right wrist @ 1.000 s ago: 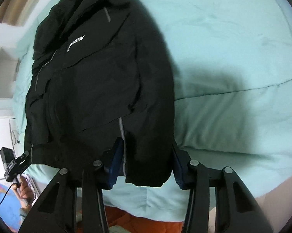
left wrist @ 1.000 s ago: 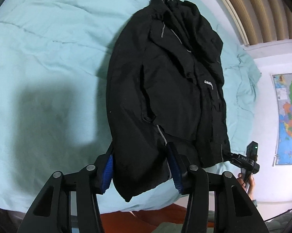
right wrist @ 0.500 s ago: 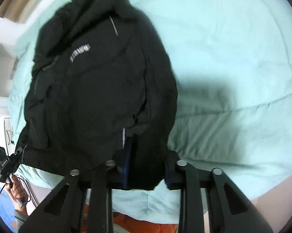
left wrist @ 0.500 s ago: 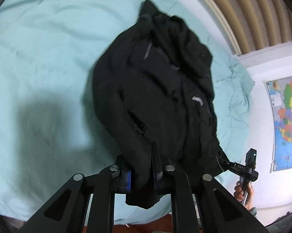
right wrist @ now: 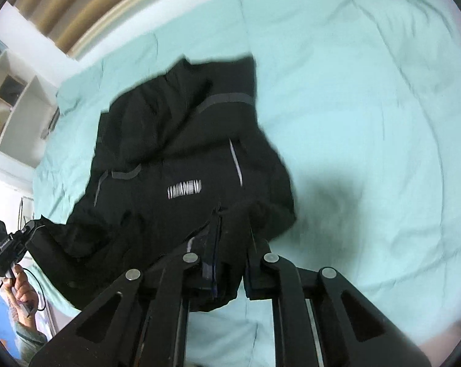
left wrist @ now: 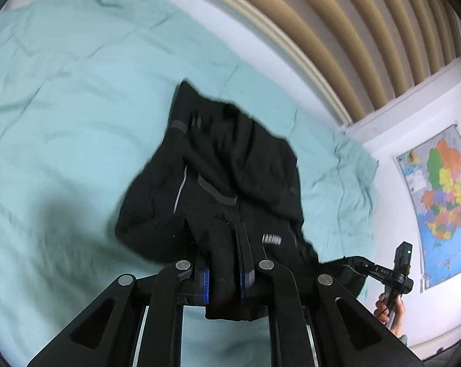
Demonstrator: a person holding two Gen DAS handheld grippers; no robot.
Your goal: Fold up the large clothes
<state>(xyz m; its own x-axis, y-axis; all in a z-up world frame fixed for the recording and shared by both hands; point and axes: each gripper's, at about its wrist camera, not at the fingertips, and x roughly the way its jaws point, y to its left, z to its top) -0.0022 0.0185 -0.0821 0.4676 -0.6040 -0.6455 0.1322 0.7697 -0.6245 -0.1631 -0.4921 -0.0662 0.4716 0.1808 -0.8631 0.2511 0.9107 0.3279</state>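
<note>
A black jacket (left wrist: pixel 230 165) with grey strips and a white logo lies on a light green bed cover (left wrist: pixel 62 122). My left gripper (left wrist: pixel 223 244) is shut on the jacket's near hem and holds it raised, folding it toward the collar. In the right wrist view the jacket (right wrist: pixel 175 153) is bunched up, and my right gripper (right wrist: pixel 233 238) is shut on the other near hem corner, also raised. Each gripper shows in the other's view: the right one (left wrist: pixel 368 267) at the jacket's right edge, the left one (right wrist: pixel 22 235) at its left edge.
A ribbed wooden headboard (left wrist: pixel 353 30) runs behind the bed. A colourful map (left wrist: pixel 438 208) hangs on the white wall at right. A white shelf unit (right wrist: pixel 13 98) stands left of the bed. Bare bed cover (right wrist: pixel 368 107) lies to the right of the jacket.
Both grippers closed on the jacket's near hem, then lifted it and carried it forward toward the collar. The jacket now lies shorter and bunched.
</note>
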